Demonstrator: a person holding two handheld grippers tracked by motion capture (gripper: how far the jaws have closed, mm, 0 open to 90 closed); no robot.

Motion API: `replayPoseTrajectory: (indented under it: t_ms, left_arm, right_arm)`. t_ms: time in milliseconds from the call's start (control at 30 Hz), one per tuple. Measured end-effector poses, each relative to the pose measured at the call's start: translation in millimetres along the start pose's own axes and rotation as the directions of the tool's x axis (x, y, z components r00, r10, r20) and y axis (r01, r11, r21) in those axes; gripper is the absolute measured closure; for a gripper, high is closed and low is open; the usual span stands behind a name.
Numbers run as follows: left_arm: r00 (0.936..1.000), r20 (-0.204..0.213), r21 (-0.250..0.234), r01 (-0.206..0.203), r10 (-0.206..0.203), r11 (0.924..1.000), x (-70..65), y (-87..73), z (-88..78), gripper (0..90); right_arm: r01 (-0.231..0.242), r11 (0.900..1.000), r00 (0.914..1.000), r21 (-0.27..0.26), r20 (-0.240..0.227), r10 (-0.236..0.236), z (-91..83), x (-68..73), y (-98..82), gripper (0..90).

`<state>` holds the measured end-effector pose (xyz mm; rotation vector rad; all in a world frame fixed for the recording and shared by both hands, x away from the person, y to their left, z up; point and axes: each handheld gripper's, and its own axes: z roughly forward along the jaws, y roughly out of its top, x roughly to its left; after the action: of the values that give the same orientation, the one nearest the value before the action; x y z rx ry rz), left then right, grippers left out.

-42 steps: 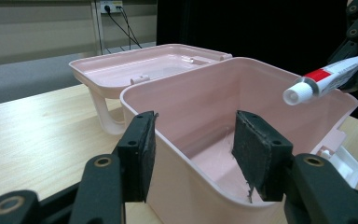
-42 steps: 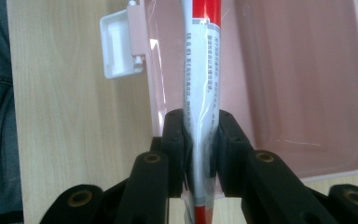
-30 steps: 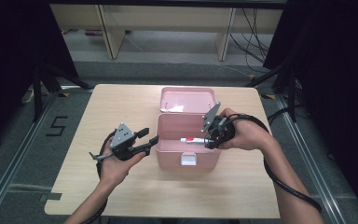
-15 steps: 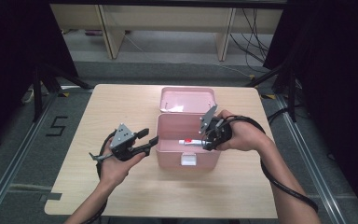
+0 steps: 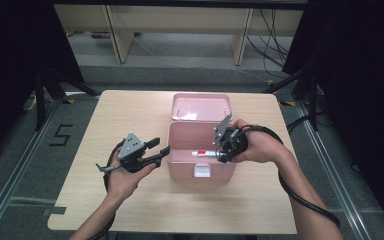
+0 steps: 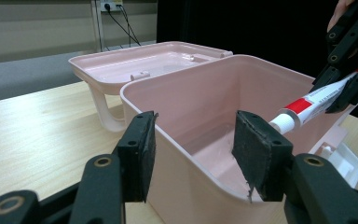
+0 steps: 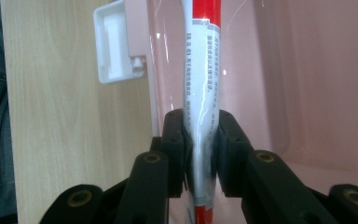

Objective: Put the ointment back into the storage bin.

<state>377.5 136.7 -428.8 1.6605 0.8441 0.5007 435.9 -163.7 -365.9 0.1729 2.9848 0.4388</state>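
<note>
An open pink plastic box (image 5: 182,169) stands mid-table, its lid (image 5: 200,106) laid flat behind it. My right gripper (image 5: 220,153) reaches in from the box's right side and is shut on a white and red toothpaste tube (image 5: 202,153). The tube (image 7: 203,93) points its white cap leftward across the inside of the box. In the left gripper view the tube (image 6: 317,100) slants down over the far rim. My left gripper (image 6: 193,154) is open and straddles the box's left wall (image 6: 182,140), one jaw outside and one inside.
The box's white front latch (image 5: 202,171) hangs open at its front wall. Bare light wood table (image 5: 105,120) lies to the left and in front. Dark curtains and shelf legs stand beyond the far edge.
My right gripper, with the tube in it, has shifted slightly down and left toward the box's inside. The left gripper has stayed where it was.
</note>
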Motion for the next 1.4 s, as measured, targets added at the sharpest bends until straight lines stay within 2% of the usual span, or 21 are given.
replayPoseTrajectory:
  t_ms: [67,100,200,300,433,467,500,567,700,767,833,933,967,1000,1067,1200,1267,1400]
  left_arm:
    - [1.0,0.001,0.001,-0.001,0.001,1.0,0.0,-0.1,0.1,48.4]
    - [1.0,0.001,0.0,0.0,0.0,1.0,-0.1,0.0,0.1,48.4]
    - [1.0,0.0,-0.002,0.0,0.0,1.0,0.0,0.3,-0.1,48.5]
    - [1.0,0.0,-0.002,-0.002,0.002,1.0,0.0,0.4,-0.3,48.4]
    - [1.0,-0.001,0.001,-0.001,0.001,1.0,0.4,0.2,-0.1,48.4]
    - [1.0,-0.001,0.0,-0.001,0.001,1.0,0.4,0.2,-0.1,48.4]
    - [1.0,0.0,0.0,-0.001,0.001,1.0,0.4,0.3,-0.1,48.4]
    - [1.0,0.0,-0.001,-0.001,0.001,1.0,0.2,0.6,-0.1,48.4]
    - [1.0,0.001,-0.001,-0.003,0.003,1.0,0.2,1.3,0.1,48.5]
    - [1.0,0.002,-0.001,-0.004,0.004,1.0,0.0,1.3,0.4,48.4]
    - [1.0,0.002,-0.001,-0.005,0.005,1.0,-0.1,1.3,0.4,48.4]
    - [1.0,0.001,0.0,-0.004,0.004,1.0,0.1,1.3,0.2,48.5]
    - [1.0,0.001,0.0,-0.003,0.003,1.0,0.2,1.3,0.2,48.4]
    - [1.0,0.001,0.0,-0.003,0.003,1.0,0.2,1.3,0.2,48.4]
    - [1.0,0.001,0.0,-0.003,0.003,1.0,0.0,1.2,0.3,48.4]
    - [1.0,0.002,0.0,-0.005,0.005,1.0,-0.1,1.3,0.6,48.4]
    - [1.0,0.002,-0.001,-0.005,0.005,1.0,0.0,1.4,0.4,48.4]
    - [1.0,0.0,0.0,-0.004,0.004,1.0,0.5,1.3,-0.2,48.4]
  right_arm:
    - [-0.033,0.999,0.9994,0.017,0.008,0.033,-0.7,1.7,-0.6,76.9]
    - [-0.014,1.0,0.9999,0.011,0.004,0.014,0.1,0.4,-0.5,76.9]
    - [0.004,1.0,1.0,0.001,0.003,-0.004,1.5,-1.3,-0.4,76.9]
    - [-0.018,1.0,0.9998,0.01,0.005,0.018,1.6,-0.4,-0.2,76.9]
    - [-0.004,1.0,0.9999,0.01,0.011,0.004,2.7,-1.0,0.3,76.9]
    - [-0.006,1.0,1.0,0.007,0.0,0.006,3.8,-1.5,0.2,76.9]
    - [-0.033,0.999,0.9994,0.015,0.006,0.033,3.0,-0.1,0.0,76.9]
    - [-0.042,0.999,0.9991,0.02,0.004,0.042,3.1,0.2,0.0,76.9]
    - [-0.039,0.999,0.9992,0.017,0.006,0.039,3.6,-0.9,-0.4,76.9]
    - [-0.018,1.0,0.9998,0.01,0.004,0.018,4.7,-2.7,-0.5,76.9]
    - [-0.043,0.999,0.9991,0.017,0.005,0.043,4.7,-1.8,-0.9,76.9]
    - [-0.016,1.0,0.9999,0.007,0.002,0.016,6.6,-4.8,-1.7,76.9]
    - [-0.053,0.998,0.9986,0.024,0.004,0.053,5.7,-3.0,-2.3,76.9]
    - [-0.029,0.999,0.9996,0.02,0.005,0.028,6.3,-4.7,-2.4,76.9]
    - [-0.058,0.998,0.9983,0.031,0.004,0.058,6.6,-3.4,-3.2,76.9]
    - [-0.057,0.998,0.9984,0.03,0.003,0.057,7.6,-3.9,-3.1,76.9]
    - [-0.024,0.999,0.9997,0.024,0.0,0.024,8.7,-6.4,-2.7,76.9]
    - [-0.037,0.999,0.9993,0.03,-0.004,0.037,9.9,-6.1,-2.8,76.9]
